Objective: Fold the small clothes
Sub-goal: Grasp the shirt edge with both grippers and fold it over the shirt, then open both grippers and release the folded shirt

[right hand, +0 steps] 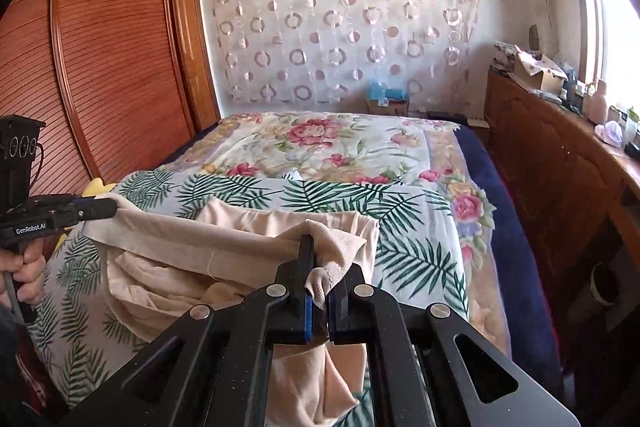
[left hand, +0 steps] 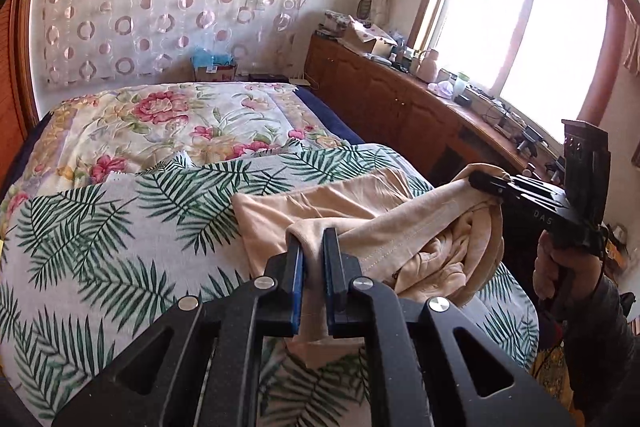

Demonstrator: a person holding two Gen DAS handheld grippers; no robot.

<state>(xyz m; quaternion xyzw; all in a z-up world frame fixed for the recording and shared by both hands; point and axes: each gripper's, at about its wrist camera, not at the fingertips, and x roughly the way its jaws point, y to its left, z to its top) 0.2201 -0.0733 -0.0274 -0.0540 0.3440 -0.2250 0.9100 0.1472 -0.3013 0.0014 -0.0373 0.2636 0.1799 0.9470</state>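
Note:
A beige garment (left hand: 400,223) hangs stretched between both grippers above the palm-leaf cloth (left hand: 100,247) on the bed. My left gripper (left hand: 313,239) is shut on one corner of its hem. My right gripper (right hand: 320,263) is shut on the other corner; it also shows in the left wrist view (left hand: 476,181), and the left gripper shows in the right wrist view (right hand: 112,207). The garment (right hand: 192,247) sags open between them, its far part lying on the cloth (right hand: 400,247).
A floral quilt (left hand: 180,119) covers the far half of the bed. A wooden cabinet (left hand: 400,107) with clutter runs under the window on the right. A wooden wardrobe (right hand: 100,67) stands on the left. A curtain (right hand: 340,19) hangs behind.

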